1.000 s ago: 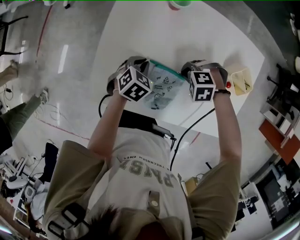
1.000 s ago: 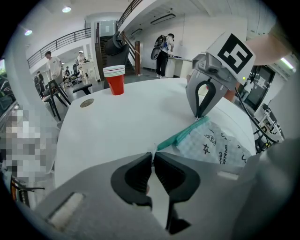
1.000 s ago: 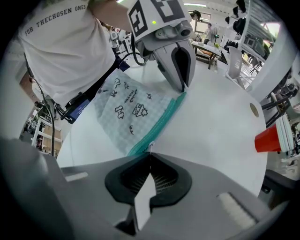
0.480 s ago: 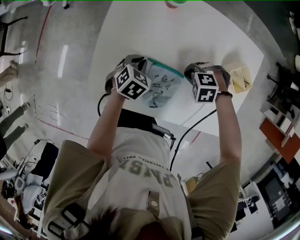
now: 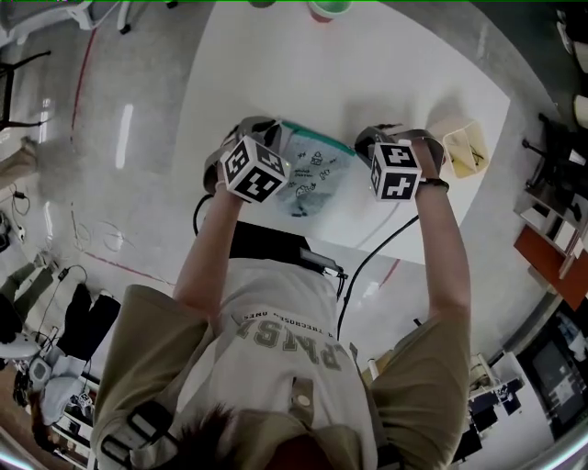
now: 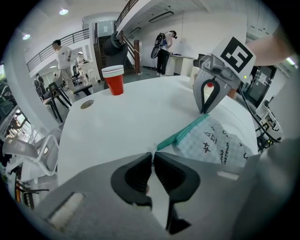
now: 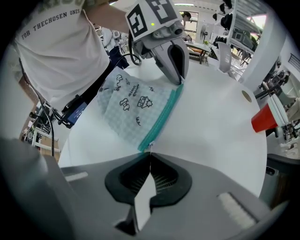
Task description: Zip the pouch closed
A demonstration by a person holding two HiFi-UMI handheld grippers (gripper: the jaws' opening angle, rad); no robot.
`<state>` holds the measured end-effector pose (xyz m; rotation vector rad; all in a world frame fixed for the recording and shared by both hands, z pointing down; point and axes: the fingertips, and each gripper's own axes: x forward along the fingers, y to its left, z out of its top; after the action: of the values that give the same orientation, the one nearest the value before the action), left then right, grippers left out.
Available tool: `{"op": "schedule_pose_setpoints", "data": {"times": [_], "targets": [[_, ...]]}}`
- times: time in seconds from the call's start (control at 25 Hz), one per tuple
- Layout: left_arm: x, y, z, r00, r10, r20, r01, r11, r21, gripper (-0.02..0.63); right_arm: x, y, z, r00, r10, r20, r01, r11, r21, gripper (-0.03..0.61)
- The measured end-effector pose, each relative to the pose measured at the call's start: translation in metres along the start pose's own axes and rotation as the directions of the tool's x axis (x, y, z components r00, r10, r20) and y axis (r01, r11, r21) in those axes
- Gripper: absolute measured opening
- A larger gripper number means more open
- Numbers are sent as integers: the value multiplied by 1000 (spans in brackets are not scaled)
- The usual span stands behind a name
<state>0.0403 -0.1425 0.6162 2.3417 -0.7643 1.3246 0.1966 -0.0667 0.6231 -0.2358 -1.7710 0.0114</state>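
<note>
A grey checked pouch (image 5: 317,170) with black doodles lies flat on the white table (image 5: 386,64), its teal zipper band (image 7: 161,119) along the far edge. My left gripper (image 6: 152,154) is shut on the small white tab at the pouch's left end. In the right gripper view it shows as the left gripper (image 7: 179,80), planted on that corner. My right gripper (image 7: 150,153) is shut on the little metal zipper pull (image 7: 149,148) at the band's other end. The left gripper view shows the right gripper (image 6: 205,111) standing steeply down on that end.
A stack of red cups (image 6: 113,79) stands further out on the table, and a green cup (image 5: 323,9) at the far edge. A cream box (image 5: 464,151) sits just right of my right gripper. Black cables hang off the near table edge. People stand in the background.
Both grippers keep their hold at the two ends of the pouch. The right one has rolled slightly. The pouch lies where it was.
</note>
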Motion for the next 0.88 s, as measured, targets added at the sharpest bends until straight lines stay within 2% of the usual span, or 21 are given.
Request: {"op": "schedule_pose_setpoints", "data": {"times": [0.48, 0.68, 0.76, 0.88], "targets": [[-1, 1, -3, 1000, 1, 5, -1, 1000, -26, 41, 3, -2, 2, 996, -84, 31, 82, 994, 72, 5], [-2, 9, -2, 1000, 23, 15, -23, 999, -37, 109, 3, -2, 2, 992, -116, 52, 109, 988, 111, 6], [-2, 12, -1, 999, 19, 28, -17, 998, -60, 164, 2, -3, 2, 989, -133, 68, 122, 982, 143, 6], [-2, 15, 1, 999, 10, 52, -5, 995, -100, 167, -1, -7, 1, 983, -164, 86, 145, 971, 191, 34]]}}
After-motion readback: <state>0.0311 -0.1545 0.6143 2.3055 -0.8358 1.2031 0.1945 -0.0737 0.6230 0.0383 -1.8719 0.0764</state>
